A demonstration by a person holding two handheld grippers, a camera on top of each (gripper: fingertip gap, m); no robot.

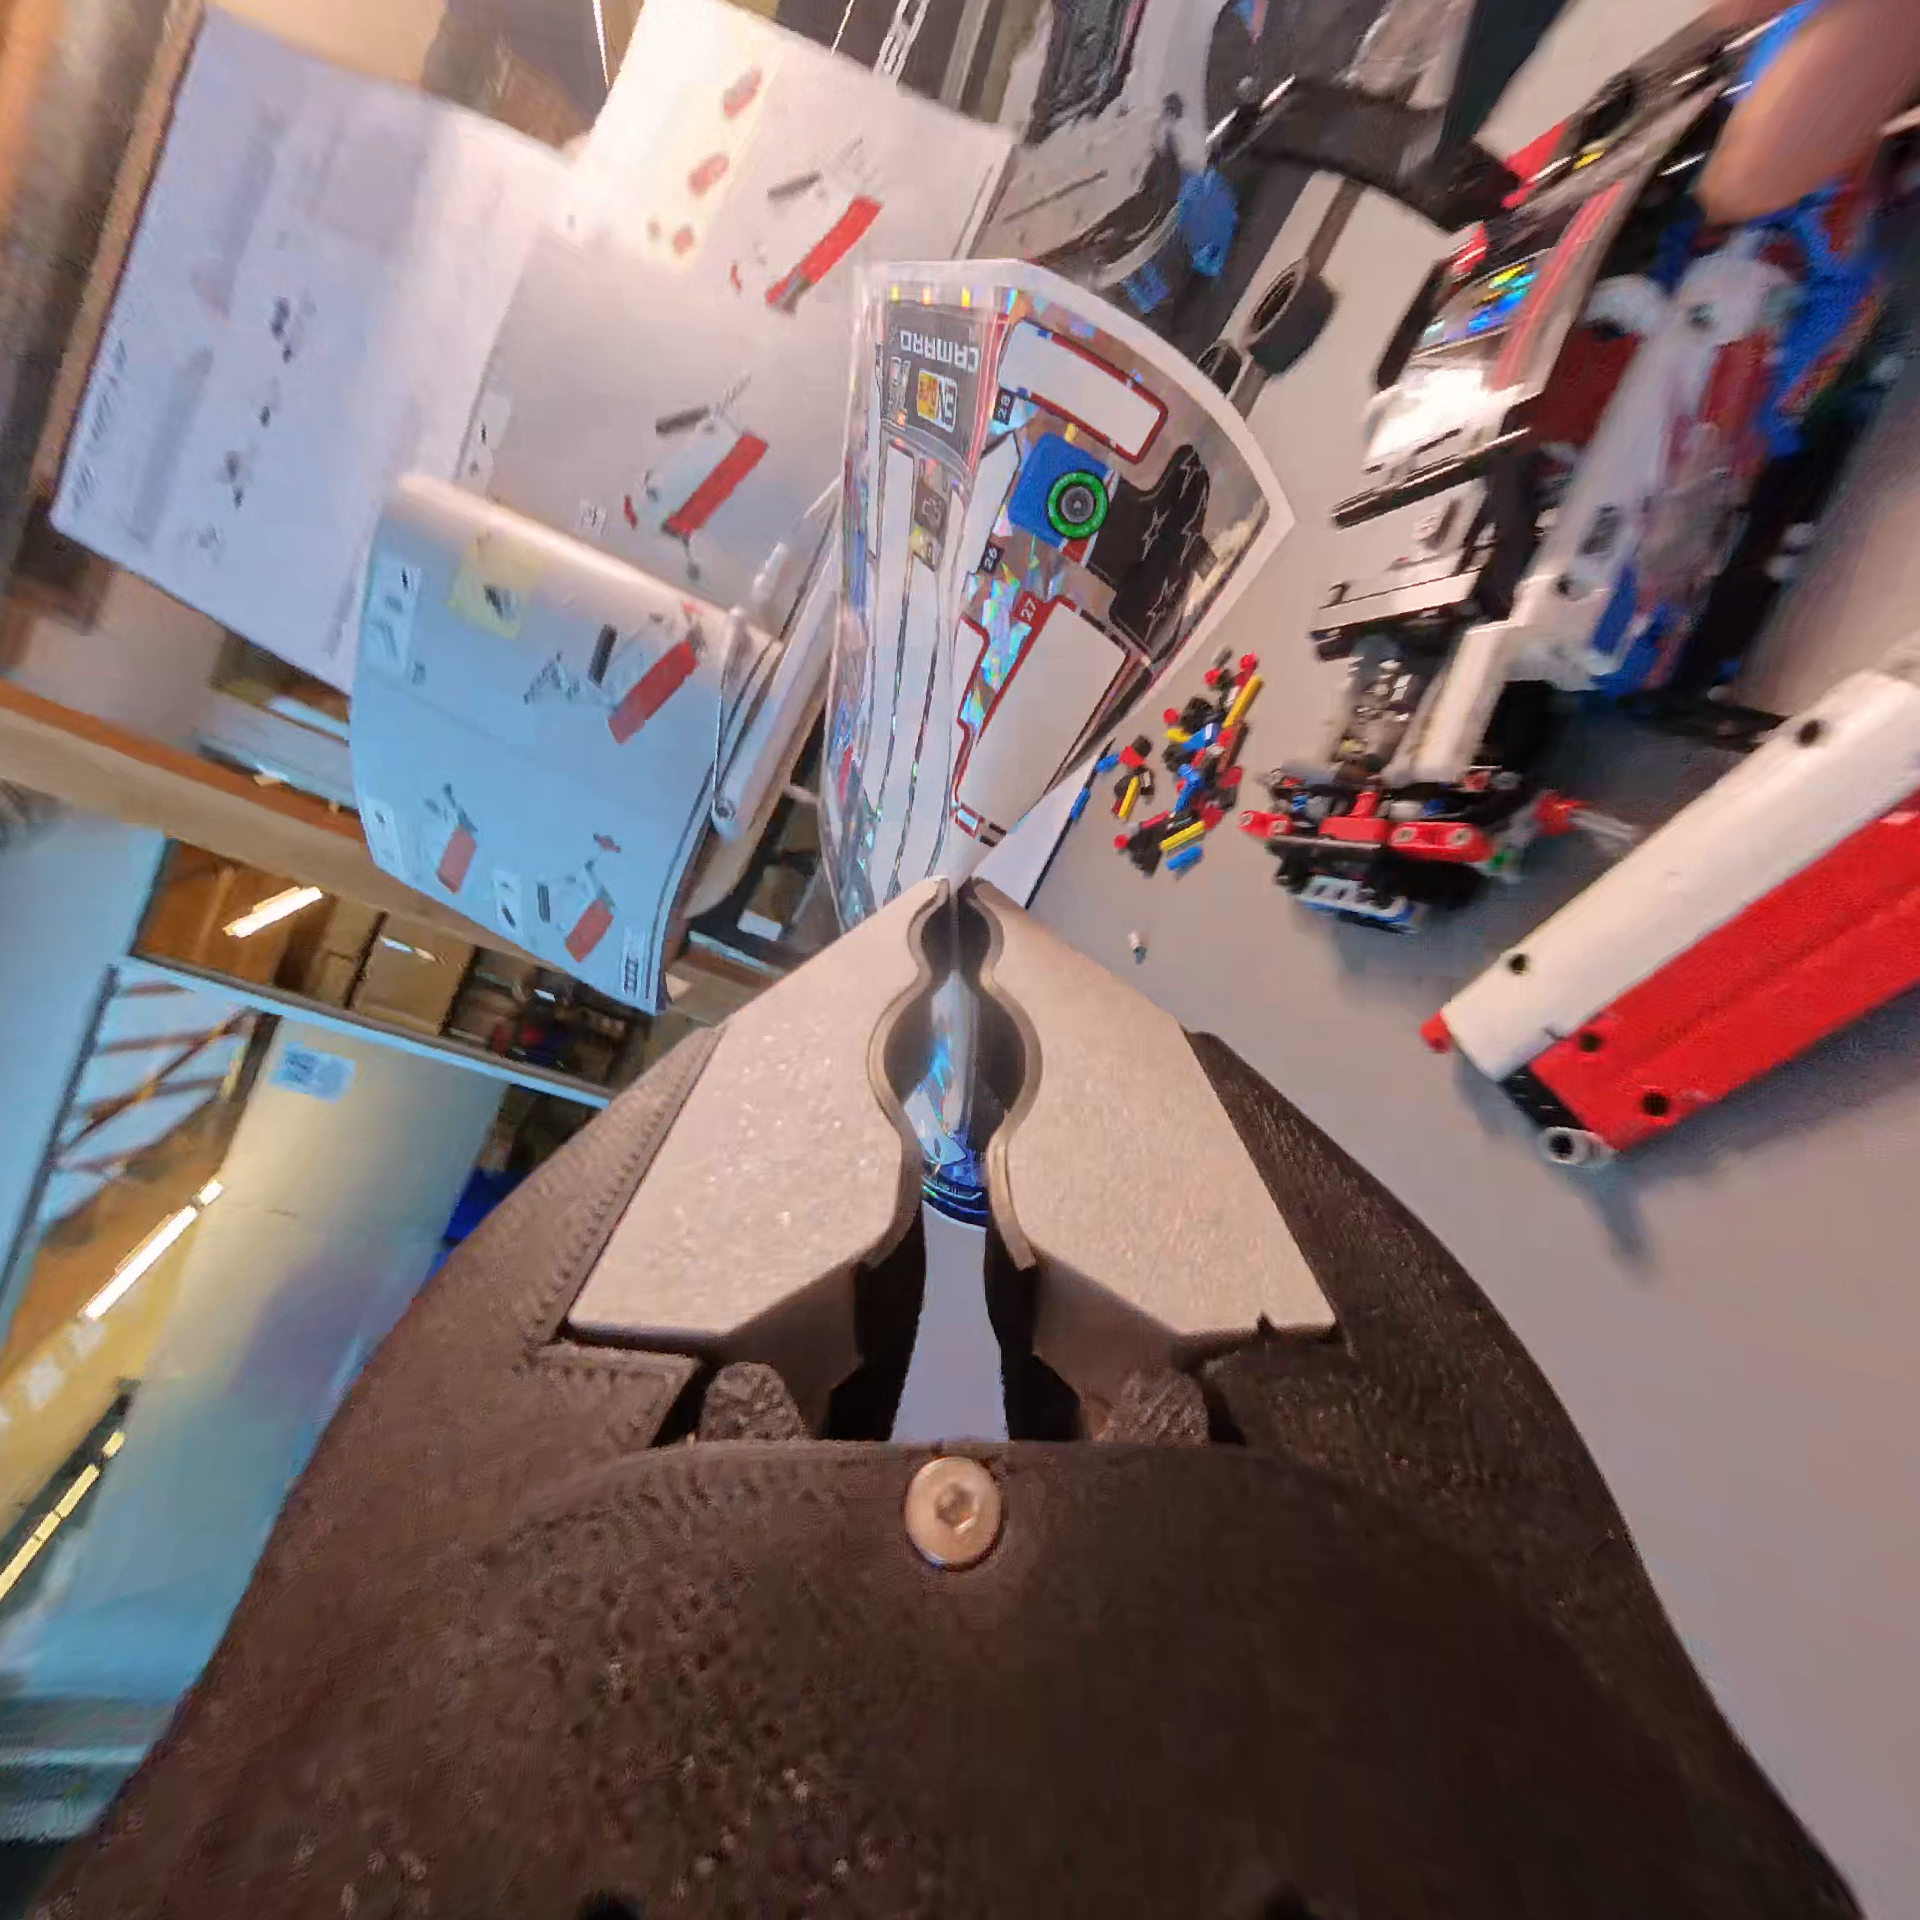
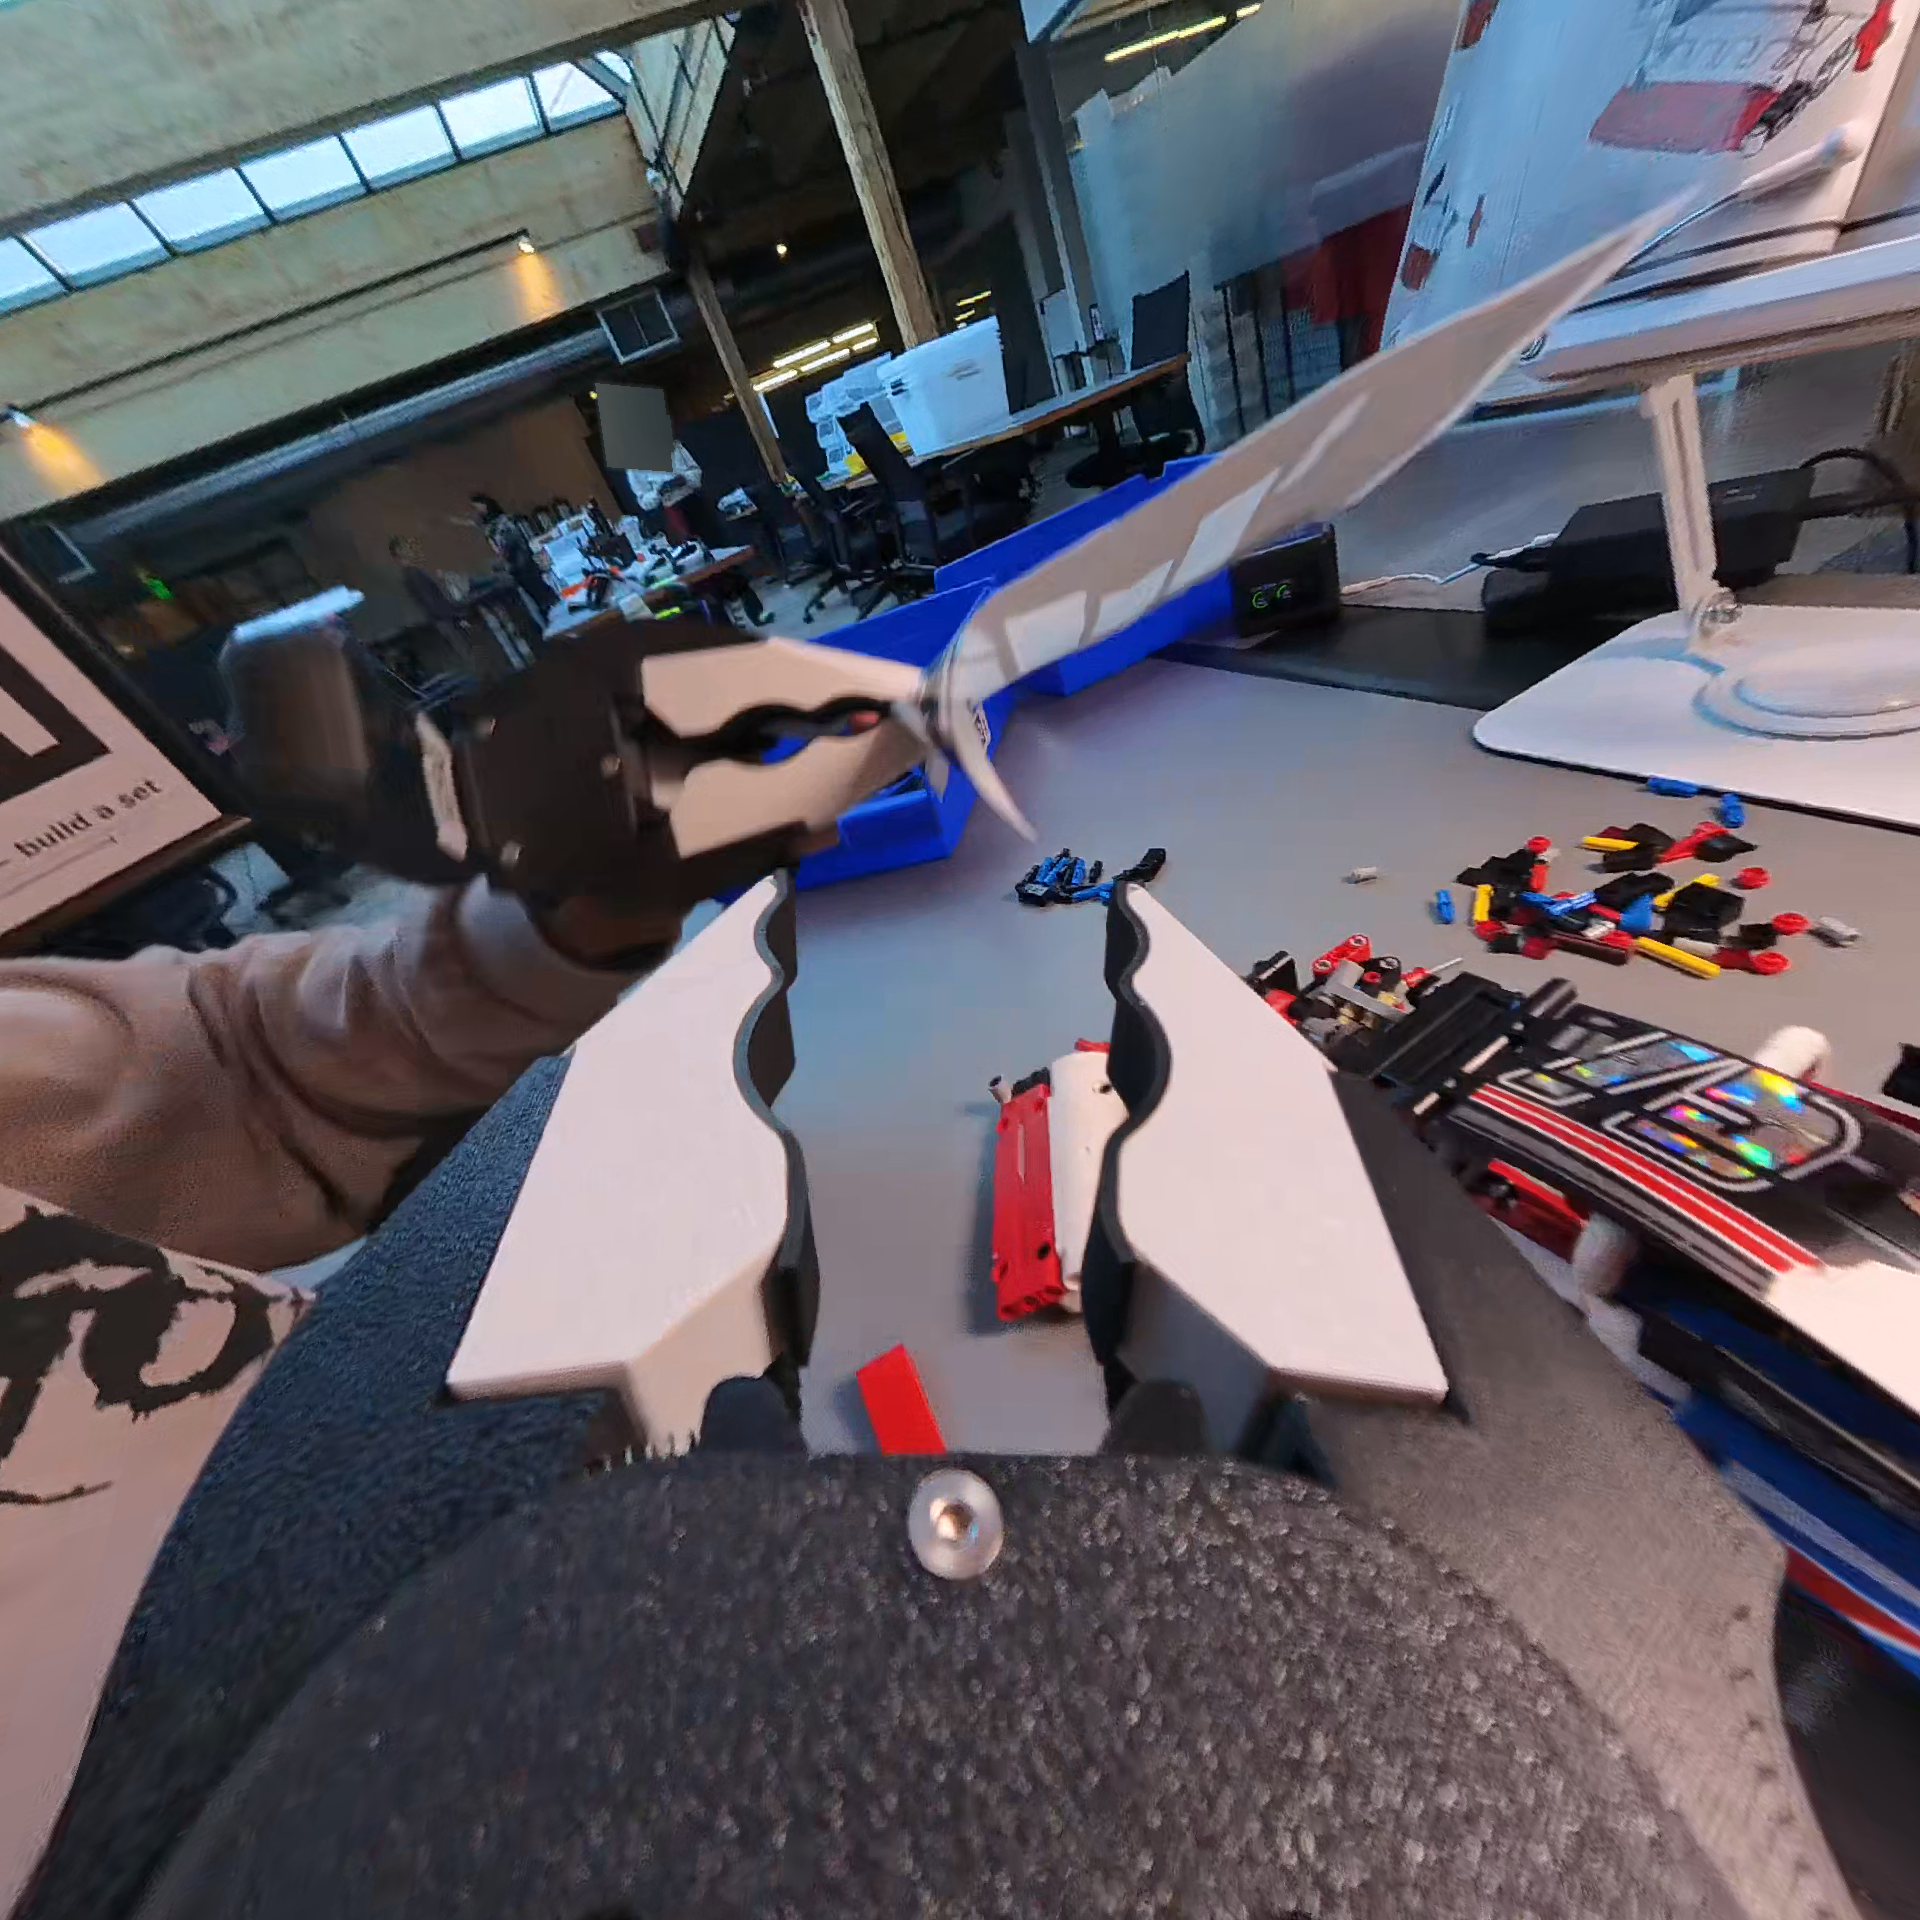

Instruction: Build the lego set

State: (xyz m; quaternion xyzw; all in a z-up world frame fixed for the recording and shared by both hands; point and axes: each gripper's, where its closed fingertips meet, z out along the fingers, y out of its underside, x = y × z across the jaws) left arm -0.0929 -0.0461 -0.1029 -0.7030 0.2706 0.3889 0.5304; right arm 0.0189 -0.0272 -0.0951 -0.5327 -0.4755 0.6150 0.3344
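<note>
Shiny sticker sheet [image 1: 1039, 582] pinched in left gripper [image 1: 958, 891]; right gripper [image 2: 951, 914] fingers apart, loose bricks [image 2: 1621, 914] nearby.

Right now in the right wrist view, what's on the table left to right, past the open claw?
Blue tray → small blue-black pin cluster → red-and-white panel → loose mixed-colour parts pile → white stand base.
</note>
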